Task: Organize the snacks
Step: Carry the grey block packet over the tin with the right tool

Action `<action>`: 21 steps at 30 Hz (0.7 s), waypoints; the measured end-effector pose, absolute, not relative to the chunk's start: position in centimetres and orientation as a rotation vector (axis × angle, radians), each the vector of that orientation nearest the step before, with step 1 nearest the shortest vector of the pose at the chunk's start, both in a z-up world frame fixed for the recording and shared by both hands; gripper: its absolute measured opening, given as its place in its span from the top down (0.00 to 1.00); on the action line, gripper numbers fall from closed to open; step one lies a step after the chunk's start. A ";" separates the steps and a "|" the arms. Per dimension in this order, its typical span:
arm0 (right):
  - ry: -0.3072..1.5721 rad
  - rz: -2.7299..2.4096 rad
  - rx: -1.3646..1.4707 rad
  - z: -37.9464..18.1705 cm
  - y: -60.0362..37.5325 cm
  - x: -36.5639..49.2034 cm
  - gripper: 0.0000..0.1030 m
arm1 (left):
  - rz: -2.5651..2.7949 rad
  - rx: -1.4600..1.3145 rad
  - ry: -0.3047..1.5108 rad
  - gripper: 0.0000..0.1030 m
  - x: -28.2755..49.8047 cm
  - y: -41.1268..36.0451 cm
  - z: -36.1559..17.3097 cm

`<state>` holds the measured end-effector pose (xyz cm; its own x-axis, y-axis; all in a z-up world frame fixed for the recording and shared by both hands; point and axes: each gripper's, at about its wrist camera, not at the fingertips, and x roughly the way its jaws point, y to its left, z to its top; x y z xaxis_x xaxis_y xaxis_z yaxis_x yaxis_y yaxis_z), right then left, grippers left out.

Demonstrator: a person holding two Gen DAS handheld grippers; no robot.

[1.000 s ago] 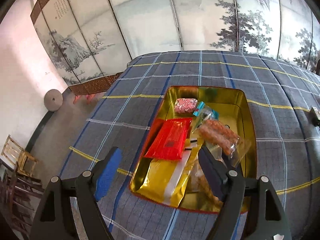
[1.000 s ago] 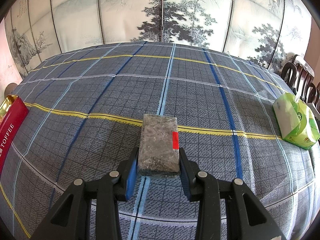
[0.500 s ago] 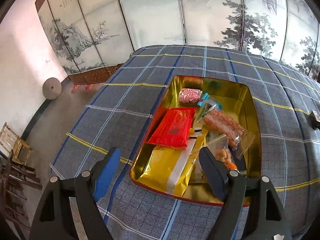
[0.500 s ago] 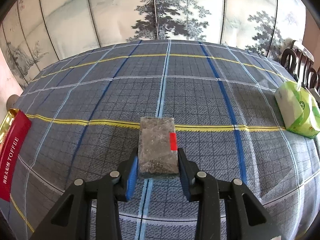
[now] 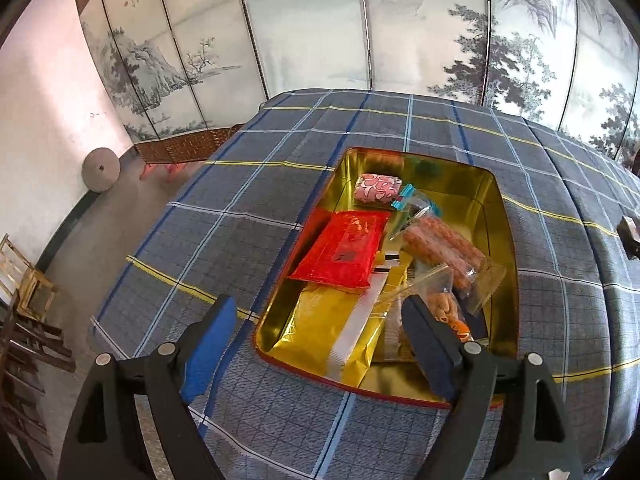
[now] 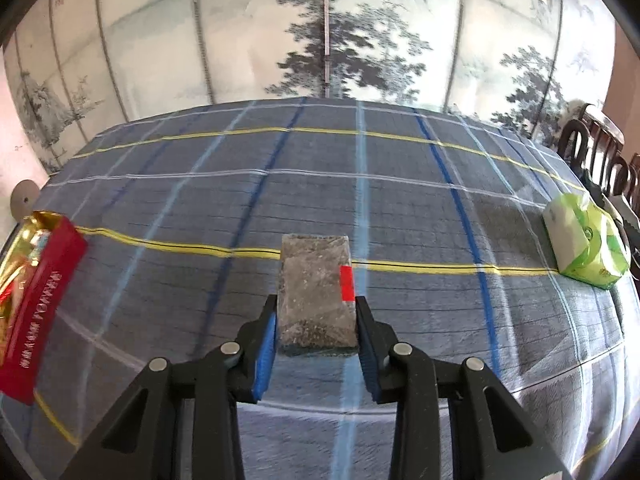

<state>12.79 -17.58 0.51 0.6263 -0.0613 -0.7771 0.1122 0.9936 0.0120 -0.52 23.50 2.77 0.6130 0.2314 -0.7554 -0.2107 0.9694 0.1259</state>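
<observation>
A gold tin [image 5: 505, 224] lies open on the plaid tablecloth and holds several snacks: a red packet [image 5: 344, 248], a pink packet [image 5: 378, 188], a gold packet [image 5: 332, 328] and clear bags of orange sticks [image 5: 440, 248]. My left gripper [image 5: 318, 344] hovers over the tin's near left corner. Its jaws are opening and grip nothing. In the right wrist view, my right gripper [image 6: 316, 344] is shut on a grey block-shaped snack packet [image 6: 314, 280] with a red label, held above the cloth. The tin's red side [image 6: 40, 300] shows at the far left.
A green tissue pack [image 6: 584, 244] lies on the cloth at the right. Dark chair backs [image 6: 600, 148] stand past the table's right edge. A painted folding screen [image 5: 304, 40] lines the far side. Wooden stools [image 5: 28, 292] stand on the floor at the left.
My left gripper's jaws have widened and its view has drawn back slightly from the tin. My right gripper has lifted the grey packet off the cloth, and more of the tin shows at its left.
</observation>
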 end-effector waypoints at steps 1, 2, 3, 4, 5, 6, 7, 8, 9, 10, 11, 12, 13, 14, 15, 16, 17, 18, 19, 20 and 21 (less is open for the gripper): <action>0.885 -0.091 0.058 0.8 -16.9 12.7 0.65 | 0.256 0.026 0.875 0.18 -0.6 23.5 2.8; 0.880 -0.081 0.051 1.2 -16.1 12.5 0.65 | 0.255 0.026 0.873 0.18 -0.5 23.5 2.8; 0.876 -0.070 0.047 1.5 -15.2 12.4 0.65 | 0.253 0.024 0.870 0.17 -0.6 23.5 2.9; 0.873 -0.055 0.047 1.8 -14.4 12.2 0.65 | 0.255 0.024 0.874 0.15 -0.7 23.5 2.9; 0.871 -0.040 0.045 2.2 -13.4 12.0 0.65 | 0.261 0.026 0.878 0.14 -0.7 23.5 2.9; 0.869 -0.027 0.038 2.5 -12.5 11.8 0.65 | 0.262 0.027 0.876 0.14 -0.8 23.6 2.9; 0.868 -0.012 0.036 2.8 -11.6 11.7 0.65 | 0.263 0.027 0.874 0.14 -0.9 23.6 2.9; 0.867 0.010 0.038 3.1 -10.6 11.5 0.65 | 0.271 0.028 0.871 0.14 -1.0 23.7 2.9; 0.865 0.029 0.037 3.5 -9.6 11.2 0.65 | 0.275 0.028 0.870 0.14 -1.1 23.7 2.9; 0.862 0.049 0.030 3.9 -8.3 11.0 0.65 | 0.277 0.024 0.868 0.14 -1.2 23.9 2.9; 0.859 0.063 0.026 4.2 -7.5 10.9 0.65 | 0.278 0.021 0.866 0.14 -1.3 24.0 2.9; 0.856 0.086 0.020 4.6 -6.2 10.7 0.65 | 0.282 0.017 0.866 0.13 -1.4 24.2 2.9; 0.854 0.097 0.015 4.9 -5.4 10.6 0.65 | 0.290 0.014 0.867 0.13 -1.5 24.4 2.8; 0.850 0.121 0.008 5.3 -4.0 10.4 0.65 | 0.294 0.014 0.866 0.13 -1.6 24.4 2.8; 0.848 0.134 0.007 5.6 -3.2 10.2 0.65 | 0.299 0.014 0.866 0.13 -1.6 24.6 2.8; 0.848 0.158 0.009 5.9 -2.0 10.1 0.65 | 0.301 0.014 0.866 0.13 -1.7 24.6 2.8; 0.850 0.174 0.006 6.1 -1.1 10.1 0.65 | 0.301 0.014 0.864 0.13 -1.7 24.6 2.8; 0.849 0.189 0.002 6.2 -0.1 10.0 0.65 | 0.305 0.018 0.858 0.13 -1.8 24.6 2.8; 0.847 0.201 -0.003 6.3 0.7 9.9 0.65 | 0.310 0.023 0.855 0.13 -1.9 24.7 2.8; 0.846 0.215 -0.009 6.4 1.7 9.8 0.65 | 0.313 0.026 0.853 0.13 -1.9 24.7 2.7; 0.848 0.227 -0.019 6.4 2.7 9.8 0.65 | 0.321 0.034 0.846 0.13 -2.0 24.7 2.7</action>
<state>9.77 2.66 6.36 0.6386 0.1917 -0.7453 -0.2069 0.9756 0.0736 -2.01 24.69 2.66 0.6178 0.2921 -0.7300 -0.2649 0.9515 0.1565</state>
